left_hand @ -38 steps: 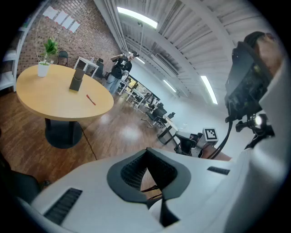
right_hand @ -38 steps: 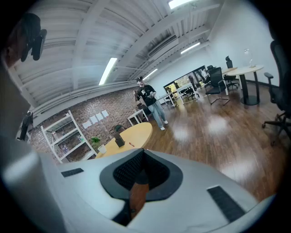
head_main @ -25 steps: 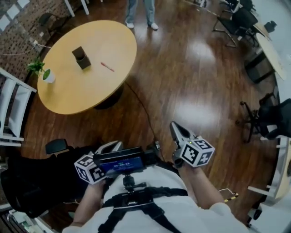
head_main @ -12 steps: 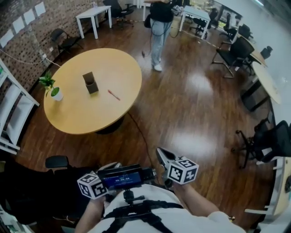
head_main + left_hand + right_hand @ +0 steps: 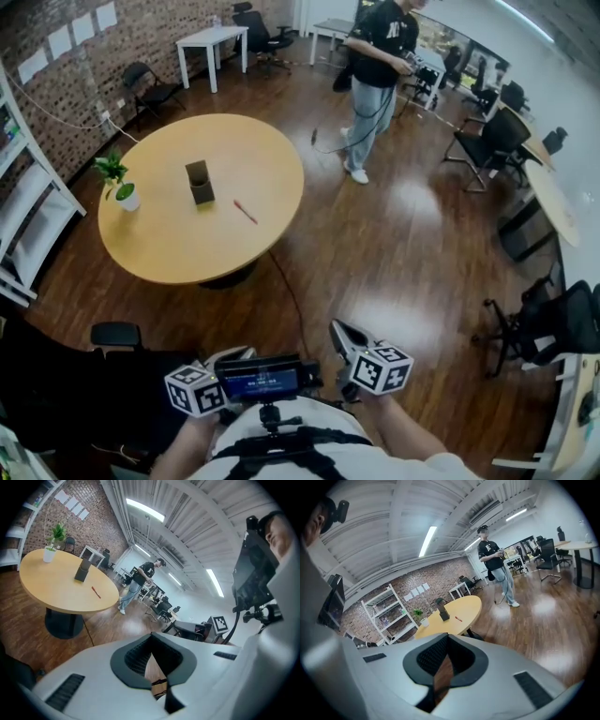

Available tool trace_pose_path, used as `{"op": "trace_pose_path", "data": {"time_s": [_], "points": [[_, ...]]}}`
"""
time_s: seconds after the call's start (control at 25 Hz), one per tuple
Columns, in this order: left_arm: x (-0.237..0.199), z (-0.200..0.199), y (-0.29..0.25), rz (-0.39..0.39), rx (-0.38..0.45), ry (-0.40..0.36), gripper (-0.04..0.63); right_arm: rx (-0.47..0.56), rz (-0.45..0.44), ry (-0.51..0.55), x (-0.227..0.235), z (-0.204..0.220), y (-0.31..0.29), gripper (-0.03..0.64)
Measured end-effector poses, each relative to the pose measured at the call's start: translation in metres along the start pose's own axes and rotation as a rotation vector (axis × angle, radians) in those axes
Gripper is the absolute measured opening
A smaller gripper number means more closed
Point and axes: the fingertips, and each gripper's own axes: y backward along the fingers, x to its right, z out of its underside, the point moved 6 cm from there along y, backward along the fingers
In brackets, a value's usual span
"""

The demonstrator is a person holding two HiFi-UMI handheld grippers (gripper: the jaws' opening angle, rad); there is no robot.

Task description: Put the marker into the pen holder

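Note:
A red marker (image 5: 246, 212) lies on the round wooden table (image 5: 169, 248), just right of the dark square pen holder (image 5: 199, 182) standing near the table's middle. Both grippers are held low near the person's body, far from the table. My left gripper (image 5: 232, 355) is shut and holds nothing. My right gripper (image 5: 341, 331) is also shut and holds nothing. The left gripper view looks over its jaws (image 5: 152, 660) at the pen holder (image 5: 82, 570) and marker (image 5: 95, 591). From the right gripper (image 5: 445, 660), the pen holder (image 5: 444, 614) and marker (image 5: 458, 618) look small and distant.
A small potted plant (image 5: 120, 183) stands at the table's left edge. A person (image 5: 375, 75) stands on the wood floor beyond the table, and a cable (image 5: 291, 300) runs across the floor. White shelving (image 5: 28, 225) is at the left, office chairs (image 5: 548, 323) at the right.
The head view has tilted up, so the table sits lower in frame and the standing person is in full view. Both grippers stay shut near the body, lower in the view.

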Motion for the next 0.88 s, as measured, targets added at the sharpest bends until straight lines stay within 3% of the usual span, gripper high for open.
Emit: {"op": "trace_pose_path", "data": {"time_s": [0.32, 0.6, 0.88], "points": [[-0.002, 0.001, -0.009, 0.02, 0.021, 0.016, -0.006, 0.015, 0.03, 0.034, 0.005, -0.015, 0.003, -0.003], [0.004, -0.057, -0.029, 0.04, 0.067, -0.12, -0.006, 0.028, 0.036, 0.038, 0.005, -0.019, 0.008, -0.003], [0.047, -0.174, -0.081, 0.119, 0.166, -0.347, -0.006, 0.06, 0.046, 0.025, 0.003, -0.018, 0.017, -0.003]]}}
